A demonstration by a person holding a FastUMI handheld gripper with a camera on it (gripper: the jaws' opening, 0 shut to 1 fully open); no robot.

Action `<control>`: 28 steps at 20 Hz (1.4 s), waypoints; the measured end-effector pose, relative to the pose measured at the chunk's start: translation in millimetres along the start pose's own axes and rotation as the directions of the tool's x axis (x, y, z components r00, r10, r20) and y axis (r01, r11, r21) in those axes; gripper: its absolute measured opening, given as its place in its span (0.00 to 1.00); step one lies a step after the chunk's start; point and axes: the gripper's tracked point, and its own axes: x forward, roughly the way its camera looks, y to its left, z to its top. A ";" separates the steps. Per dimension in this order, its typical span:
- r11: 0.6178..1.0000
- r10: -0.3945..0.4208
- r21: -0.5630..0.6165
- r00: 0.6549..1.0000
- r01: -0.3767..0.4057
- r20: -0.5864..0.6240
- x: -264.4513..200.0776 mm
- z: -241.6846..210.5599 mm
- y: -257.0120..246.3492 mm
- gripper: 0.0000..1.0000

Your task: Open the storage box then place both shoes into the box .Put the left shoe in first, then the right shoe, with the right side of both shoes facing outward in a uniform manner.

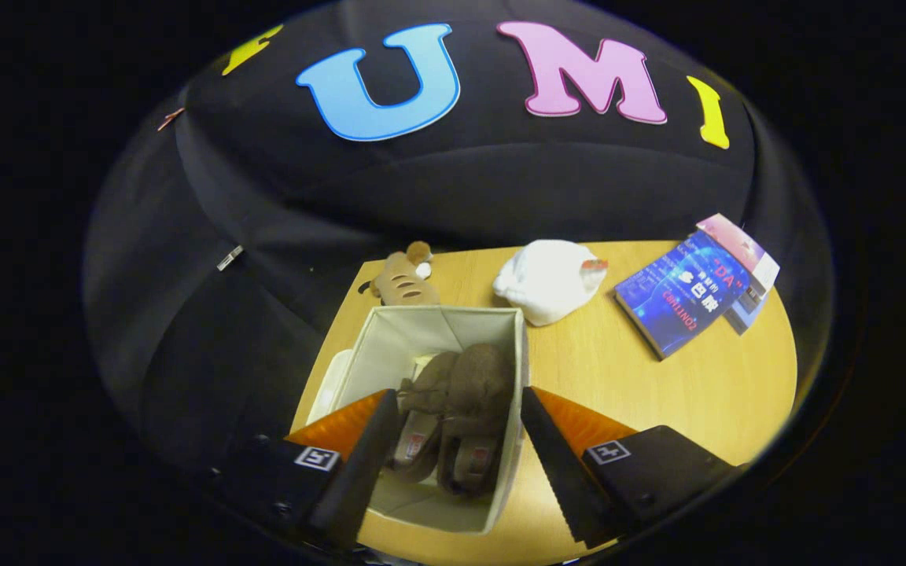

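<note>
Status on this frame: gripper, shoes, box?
Gripper open, above box. Both shoes side by side inside open storage box. Nothing obstructing.

On the wooden table (657,377) we see a plush toy (404,281), a white cloth bundle (547,279) and stacked books (693,287).

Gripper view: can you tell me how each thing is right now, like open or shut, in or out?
Beige fabric storage box: open, lid off, upright on the round wooden table.
Two brown shoes: inside the box, side by side.
Gripper: open, fingers spread above the box, holding nothing.
Striped brown plush toy: lying behind the box.
White cloth bundle: crumpled on the table.
Blue book: closed, lying flat.
</note>
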 end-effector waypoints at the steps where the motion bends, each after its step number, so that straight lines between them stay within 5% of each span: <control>1: 1.000 -0.006 -0.021 1.000 0.007 0.028 -9.6 5.4 -7.9 1.00; 6: 0.994 -0.030 -0.100 0.983 0.048 0.179 -58.8 33.0 -56.3 0.99; 16: 0.986 -0.098 -0.078 0.883 0.150 0.459 -177.8 77.6 -212.9 0.99; 28: 0.978 -0.152 -0.044 0.843 0.204 0.516 -252.7 36.5 -381.4 0.99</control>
